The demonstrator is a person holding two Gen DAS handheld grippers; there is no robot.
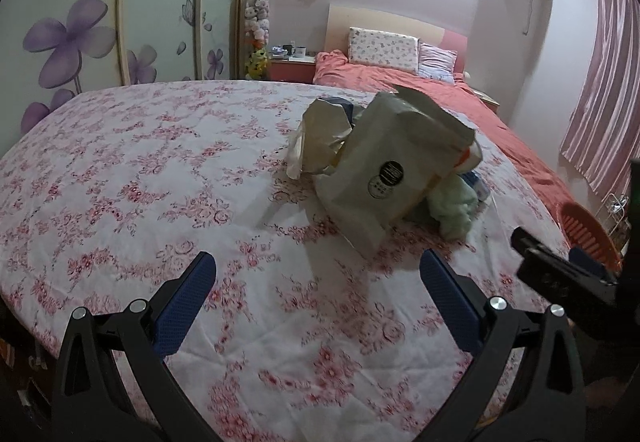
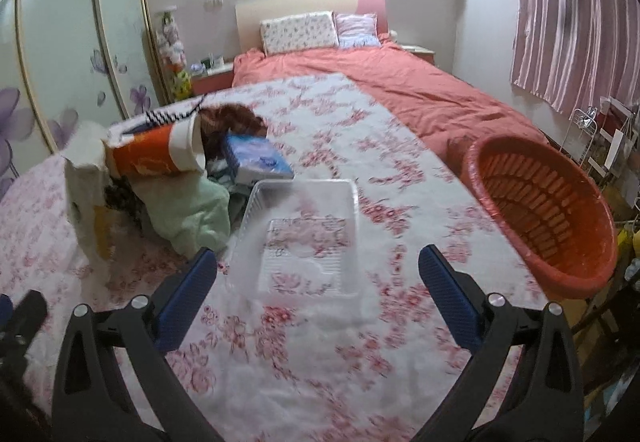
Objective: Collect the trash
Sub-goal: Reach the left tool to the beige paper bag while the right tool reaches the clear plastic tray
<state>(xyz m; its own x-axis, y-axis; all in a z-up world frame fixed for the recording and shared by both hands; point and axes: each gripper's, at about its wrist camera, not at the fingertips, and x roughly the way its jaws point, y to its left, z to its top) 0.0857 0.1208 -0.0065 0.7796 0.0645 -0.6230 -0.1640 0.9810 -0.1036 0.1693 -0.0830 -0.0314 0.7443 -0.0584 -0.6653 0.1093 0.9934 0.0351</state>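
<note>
A pile of trash lies on the floral cloth [image 1: 140,181]. In the left wrist view a grey paper bag [image 1: 394,177] with a round black sticker leans over a pale green cloth [image 1: 456,207] and crumpled paper [image 1: 320,133]. My left gripper [image 1: 316,294] is open, short of the bag, nothing between its fingers. In the right wrist view my right gripper [image 2: 318,290] is open, a clear plastic tray [image 2: 304,238] lying flat just ahead between its fingers. Left of the tray lie an orange paper cup [image 2: 156,157], a blue packet [image 2: 256,159] and the green cloth [image 2: 188,209].
An orange plastic basket [image 2: 540,217] stands at the surface's right edge, also seen as the basket [image 1: 588,238] in the left view. Behind is a bed with a coral cover [image 2: 400,89] and pillows [image 2: 298,31]. A wardrobe [image 1: 80,21] with purple flowers is left, pink curtains [image 2: 576,9] right.
</note>
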